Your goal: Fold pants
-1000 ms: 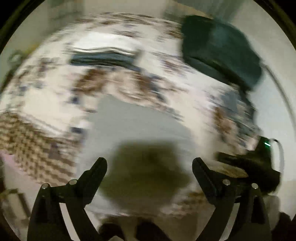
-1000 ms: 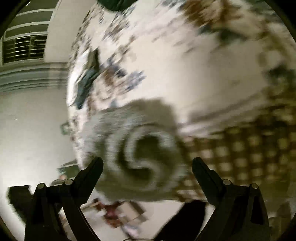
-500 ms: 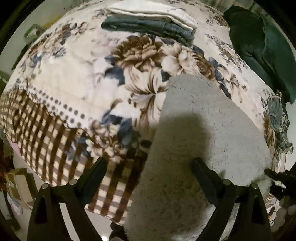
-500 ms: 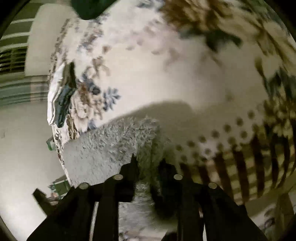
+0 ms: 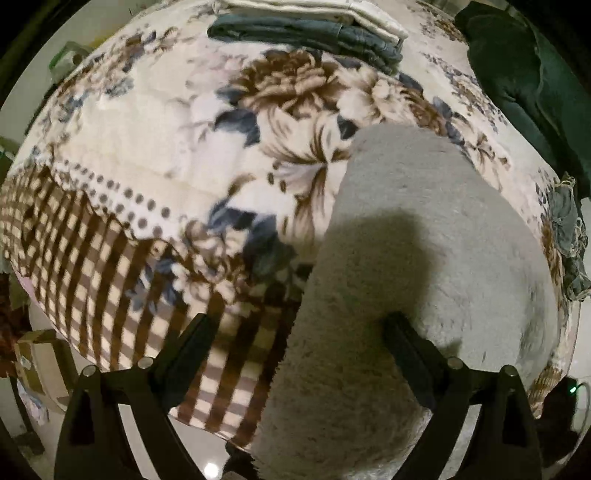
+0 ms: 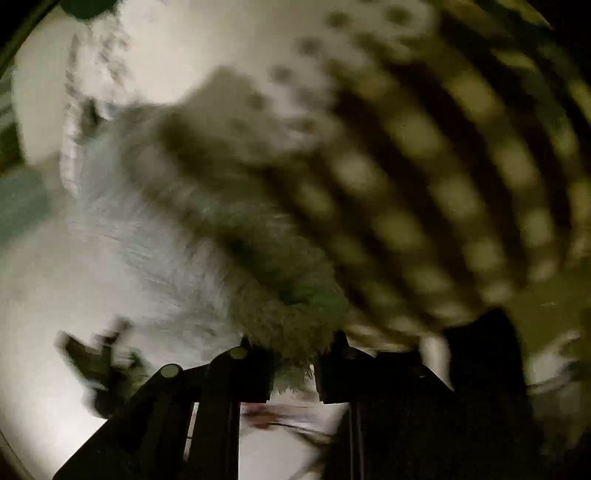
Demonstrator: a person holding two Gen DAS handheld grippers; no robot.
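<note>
Grey fuzzy pants (image 5: 424, 258) lie on a floral blanket (image 5: 155, 122) over the bed, running from the middle to the near edge and hanging over it. My left gripper (image 5: 299, 332) is open above the pants' left border, with one finger over the checked blanket hem and the other over the grey cloth. My right gripper (image 6: 293, 354) is shut on the fuzzy edge of the pants (image 6: 192, 229) at the bed's border; that view is blurred.
A stack of folded clothes (image 5: 314, 26) lies at the far side of the bed. A dark green pile (image 5: 524, 81) sits far right, and a denim piece (image 5: 565, 229) at the right edge. The checked blanket hem (image 5: 92, 266) hangs over the near edge.
The right gripper went from open to shut on the pants' edge and is still moving. The left gripper came closer over the pants and stayed open.
</note>
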